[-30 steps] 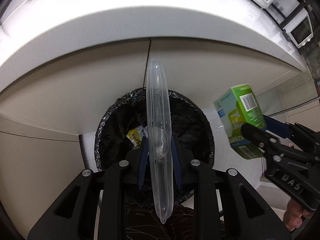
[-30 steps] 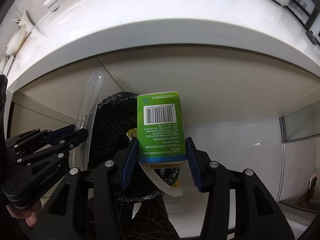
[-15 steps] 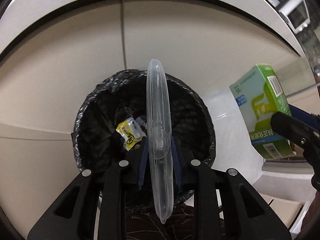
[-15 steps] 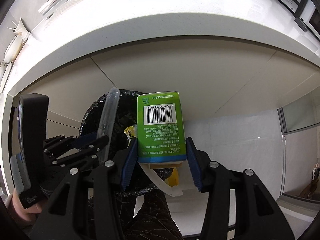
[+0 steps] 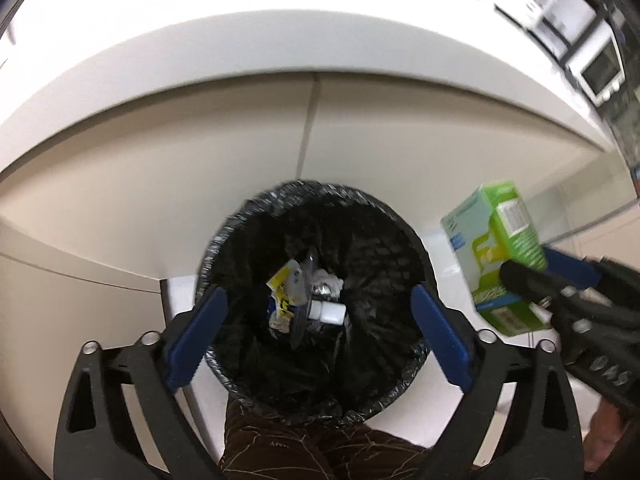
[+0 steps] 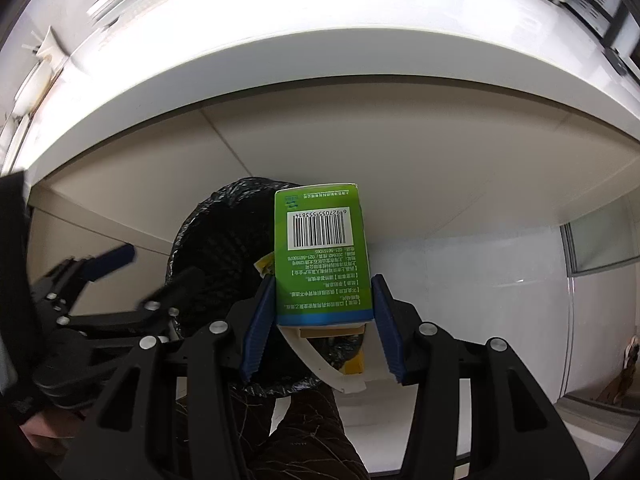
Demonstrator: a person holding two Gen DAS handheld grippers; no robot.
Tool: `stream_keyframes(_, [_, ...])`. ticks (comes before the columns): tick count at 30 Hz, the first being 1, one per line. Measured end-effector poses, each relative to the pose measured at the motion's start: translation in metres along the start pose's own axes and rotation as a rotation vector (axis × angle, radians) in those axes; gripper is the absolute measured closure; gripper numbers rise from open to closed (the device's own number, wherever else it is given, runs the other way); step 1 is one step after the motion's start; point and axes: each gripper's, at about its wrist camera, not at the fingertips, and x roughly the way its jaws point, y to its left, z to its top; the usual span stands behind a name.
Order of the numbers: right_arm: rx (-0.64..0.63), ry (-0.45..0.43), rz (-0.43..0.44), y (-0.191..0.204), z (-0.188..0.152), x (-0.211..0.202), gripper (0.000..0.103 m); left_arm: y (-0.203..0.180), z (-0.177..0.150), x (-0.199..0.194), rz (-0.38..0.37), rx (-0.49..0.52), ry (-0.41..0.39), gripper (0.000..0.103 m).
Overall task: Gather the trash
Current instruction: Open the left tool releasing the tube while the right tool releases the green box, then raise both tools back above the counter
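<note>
A round bin with a black liner (image 5: 360, 224) stands on the floor under a white counter. My left gripper (image 5: 316, 332) is open and empty right above its mouth. Inside the bin lie a clear plastic lid (image 5: 304, 300), a yellow wrapper (image 5: 285, 288) and a white piece (image 5: 328, 312). My right gripper (image 6: 320, 320) is shut on a green carton (image 6: 322, 256), held upright beside the bin's right rim; the carton also shows in the left wrist view (image 5: 496, 252). The bin shows behind the carton in the right wrist view (image 6: 224, 240).
The white counter edge (image 5: 320, 56) overhangs the bin, with beige cabinet doors (image 5: 200, 168) behind it. A person's dark trouser leg (image 5: 304, 452) is below the bin. White floor (image 6: 460, 272) lies to the right.
My left gripper has opened and let go of the clear plastic lid, which has dropped into the bin. The right gripper still holds the green carton beside the bin.
</note>
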Motion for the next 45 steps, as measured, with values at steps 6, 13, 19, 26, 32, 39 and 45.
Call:
stream_keyframes(6, [-0.043,0.011,0.026,0.021,0.002,0.019,0.057,0.030,-0.004,-0.016,0.045,-0.059,-0.020,0.006])
stream_keyframes(13, [-0.085,0.042,0.037,0.043,0.003,0.042,0.057,0.062,-0.017,-0.027,0.075,-0.124,-0.020,0.006])
stream_keyframes(19, [-0.101,0.062,0.034,0.053,0.004,0.051,0.056,0.076,-0.020,-0.029,0.086,-0.148,-0.021,0.006])
stream_keyframes(26, [-0.100,0.038,0.019,0.056,0.011,0.039,0.042,0.087,-0.016,-0.032,0.081,-0.170,-0.020,0.006])
stream_keyframes(32, [-0.064,-0.038,0.012,0.053,0.033,0.000,0.026,0.089,0.001,-0.064,0.056,-0.208,-0.056,0.006])
stream_keyframes(39, [-0.056,-0.151,0.020,0.054,0.069,-0.056,0.013,0.084,0.038,-0.110,0.079,-0.184,-0.115,0.006])
stream_keyframes(45, [-0.051,-0.220,-0.003,0.061,0.105,-0.094,0.010,0.095,0.072,-0.134,0.077,-0.195,-0.138,0.006])
